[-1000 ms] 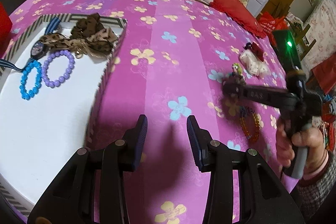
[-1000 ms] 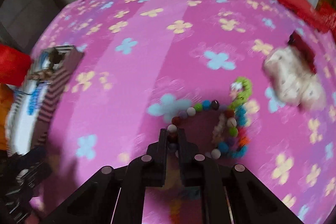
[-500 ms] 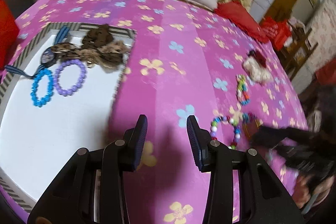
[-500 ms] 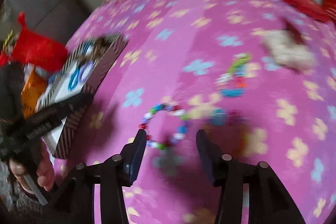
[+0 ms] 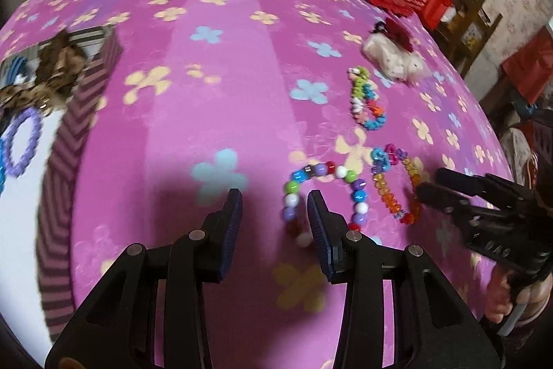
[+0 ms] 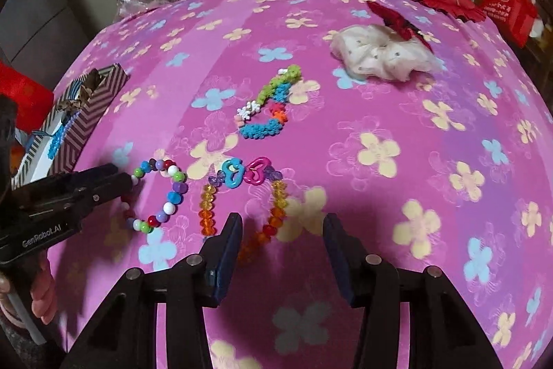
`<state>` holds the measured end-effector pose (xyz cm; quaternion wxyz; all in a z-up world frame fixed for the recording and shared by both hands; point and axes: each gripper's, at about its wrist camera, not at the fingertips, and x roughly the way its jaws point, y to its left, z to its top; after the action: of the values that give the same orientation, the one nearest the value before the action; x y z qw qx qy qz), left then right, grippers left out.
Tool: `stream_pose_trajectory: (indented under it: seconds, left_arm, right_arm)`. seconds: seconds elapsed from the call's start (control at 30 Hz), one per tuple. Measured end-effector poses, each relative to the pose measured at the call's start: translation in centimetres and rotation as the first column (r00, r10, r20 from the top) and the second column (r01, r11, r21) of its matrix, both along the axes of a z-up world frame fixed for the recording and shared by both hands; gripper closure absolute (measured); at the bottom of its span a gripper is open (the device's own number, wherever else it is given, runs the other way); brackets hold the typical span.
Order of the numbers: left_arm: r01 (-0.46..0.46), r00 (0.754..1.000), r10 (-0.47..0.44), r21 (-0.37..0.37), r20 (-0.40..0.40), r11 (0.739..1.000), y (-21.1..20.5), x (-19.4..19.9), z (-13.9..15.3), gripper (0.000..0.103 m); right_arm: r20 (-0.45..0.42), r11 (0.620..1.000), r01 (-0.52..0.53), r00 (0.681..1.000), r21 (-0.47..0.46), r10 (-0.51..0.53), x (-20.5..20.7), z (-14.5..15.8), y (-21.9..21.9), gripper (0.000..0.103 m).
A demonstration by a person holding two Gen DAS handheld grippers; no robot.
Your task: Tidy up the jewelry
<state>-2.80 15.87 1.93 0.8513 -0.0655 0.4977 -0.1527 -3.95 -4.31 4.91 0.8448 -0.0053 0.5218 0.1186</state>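
A multicolour bead bracelet (image 5: 357, 185) lies on the pink flowered cover (image 5: 242, 64). My left gripper (image 5: 274, 213) stands open just over its left side, with a few beads in the gap and the pads not pressing. To its right lies an orange crystal bracelet (image 6: 207, 210) with blue and pink heart charms. My right gripper (image 6: 281, 227) hovers open over that bracelet's right strand. Each gripper shows in the other's view: the left gripper (image 6: 126, 177) and the right gripper (image 5: 428, 180).
A striped box (image 5: 86, 113) at the left holds a purple bracelet (image 5: 20, 140), a blue one and a brown bow (image 5: 58, 68). Farther back lie a green and blue knitted bracelet (image 6: 273, 106) and a white scrunchie (image 6: 380, 57) with a red bow. Pillows and bags line the far edge.
My right gripper let go of the multicolour bracelet, opened and moved right to the orange one. My left gripper moved right, away from the box, to the multicolour bracelet.
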Motion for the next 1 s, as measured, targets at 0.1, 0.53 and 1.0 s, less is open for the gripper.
stream_pose_trajectory:
  seconds: [0.1,0.53,1.0]
  left_arm:
    - [0.006,1.000,-0.007,0.029,0.025,1.000,-1.0,0.3,0.0,0.065]
    - [0.074,0.988,-0.094,0.156,0.124,0.985,-3.8,-2.2,1.4,0.095]
    - [-0.217,0.941,0.223,-0.051,0.256,0.975,11.8,-5.1,9.9,0.095]
  right_arm:
    - [0.016,0.999,-0.012,1.000,-0.042,0.012,0.1,-0.6,0.8,0.056]
    - [0.078,0.996,0.002,0.997,-0.084,0.004,0.2,0.8,2.1,0.094]
    - [0.211,0.993,-0.106,0.971,-0.056,0.115,-1.5,9.9,8.9,0.095]
